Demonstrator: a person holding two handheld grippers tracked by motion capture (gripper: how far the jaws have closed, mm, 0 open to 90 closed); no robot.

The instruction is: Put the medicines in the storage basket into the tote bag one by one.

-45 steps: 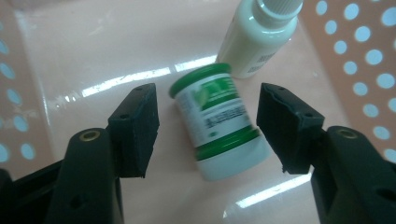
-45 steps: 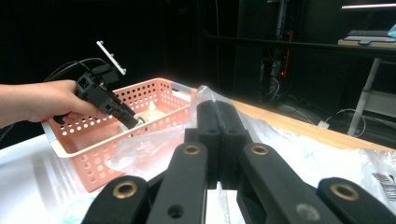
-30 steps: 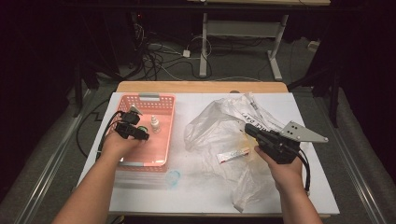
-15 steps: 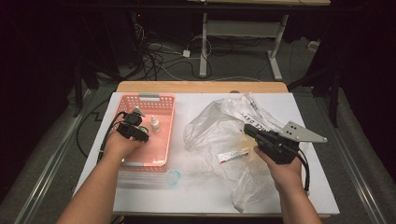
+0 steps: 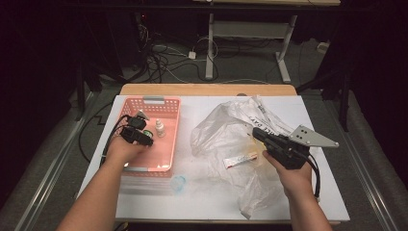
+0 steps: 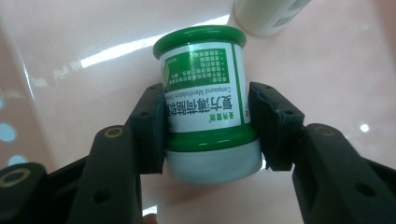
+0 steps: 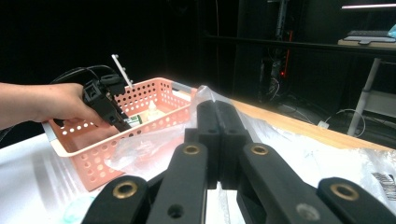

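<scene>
- Since the earlier frame, left gripper (image 6: 205, 135) jaws just closing in around small green-labelled white-capped plastic jar (image 6: 205, 100).
- Now clamped between both pads, inside pink perforated plastic basket (image 5: 168, 103).
- Right gripper (image 7: 217, 140) fully closed, empty, over crumpled clear plastic bag (image 5: 221, 130).

Two grippers are showing: the left gripper (image 5: 139, 134) and the right gripper (image 5: 262, 137). One pink basket (image 5: 168, 103) is sitting on the one desk (image 5: 202, 192), holding one green jar (image 6: 205, 100) and one small white dropper bottle (image 5: 160, 128). One clear plastic bag (image 5: 226, 130) is lying alongside, with one small tube (image 5: 240, 160) and one bluish cap (image 5: 178, 182).
</scene>
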